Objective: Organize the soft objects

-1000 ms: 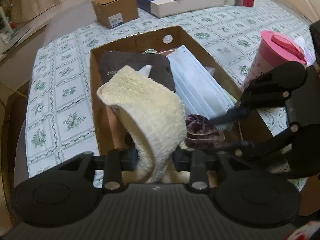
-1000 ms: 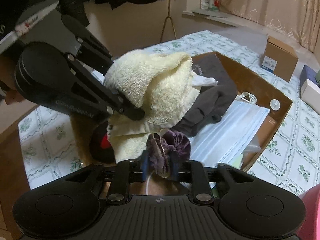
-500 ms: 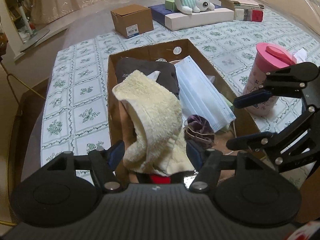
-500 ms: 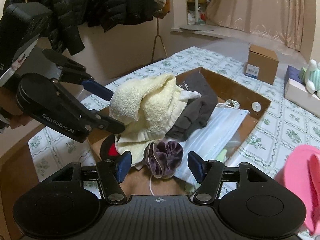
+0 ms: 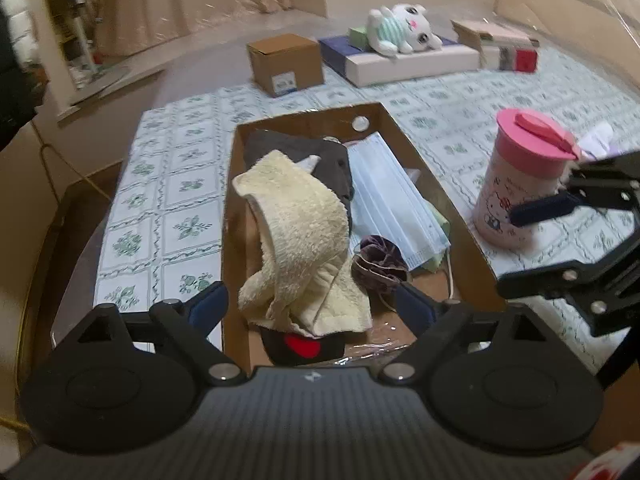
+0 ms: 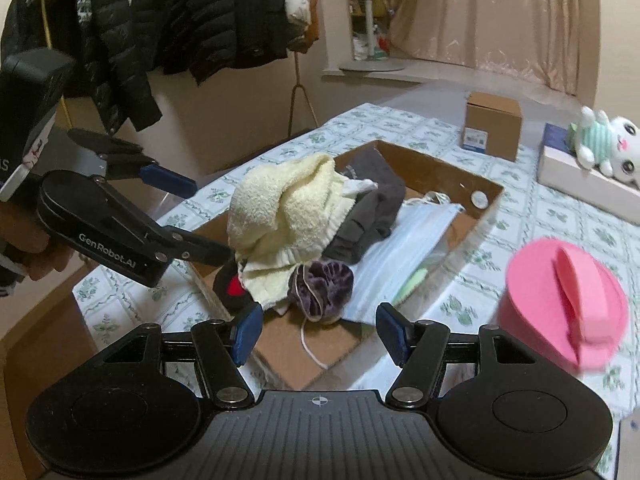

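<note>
Now | left gripper [image 5: 312,304] jaws just opening, empty | towel [image 5: 304,240] in box [image 5: 440,188]

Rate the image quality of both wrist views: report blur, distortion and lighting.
Left wrist view: strong fisheye bending at the edges; warm, dim indoor light; the right gripper and room corners smear, while the cream towel in the cardboard box stays fairly sharp. Right wrist view: same barrel distortion; the pink cup lid is motion-blurred, the plush toy slightly soft, and the left gripper is reasonably crisp.
</note>
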